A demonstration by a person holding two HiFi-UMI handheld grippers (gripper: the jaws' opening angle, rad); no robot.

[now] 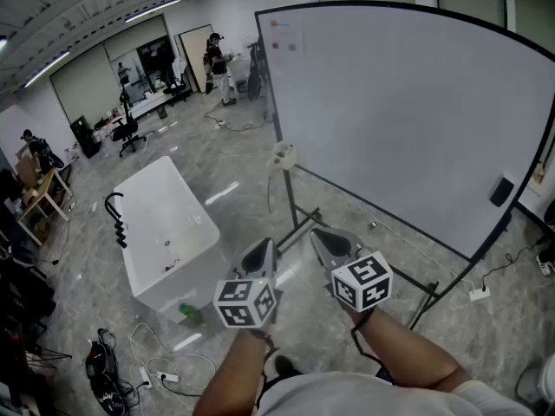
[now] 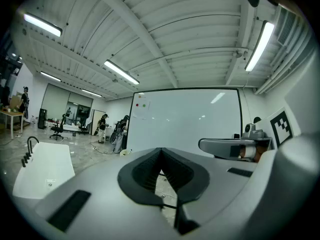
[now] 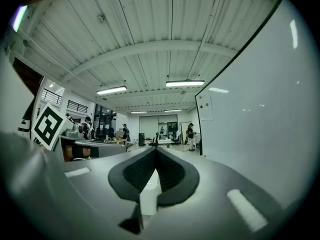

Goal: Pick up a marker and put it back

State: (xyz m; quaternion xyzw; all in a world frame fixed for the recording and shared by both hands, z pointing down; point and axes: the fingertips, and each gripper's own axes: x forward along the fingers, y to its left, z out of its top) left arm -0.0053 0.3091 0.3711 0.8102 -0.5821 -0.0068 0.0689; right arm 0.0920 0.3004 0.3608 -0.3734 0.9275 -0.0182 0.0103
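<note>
Left jaws: my left gripper (image 2: 161,150) has its dark ribbed pads pressed together at the tips, with nothing between them.
Right jaws: my right gripper (image 3: 156,150) is closed the same way, tip against tip, and holds nothing.
Pose: I hold both grippers level and side by side, near each other but not touching. They point at the foot of the board.
Cubes: a white cube with black square markers (image 1: 246,302) sits on my left gripper, and another (image 1: 362,282) sits on my right.
Whiteboard: a large white board in a black frame (image 1: 408,120) stands on a black stand just ahead and to my right. A small pale sheet with two coloured dots (image 1: 282,35) is at its upper left corner. A small dark block (image 1: 501,190) is by its lower right edge.
Marker: I cannot tell where the marker is. The dark block is too small to identify.
Bathtub: a white rectangular tub (image 1: 165,224) with a black tap (image 1: 115,215) stands on the glossy grey floor (image 1: 225,163) to my left.
Background: people stand by desks and chairs at the far end of the hall.
</note>
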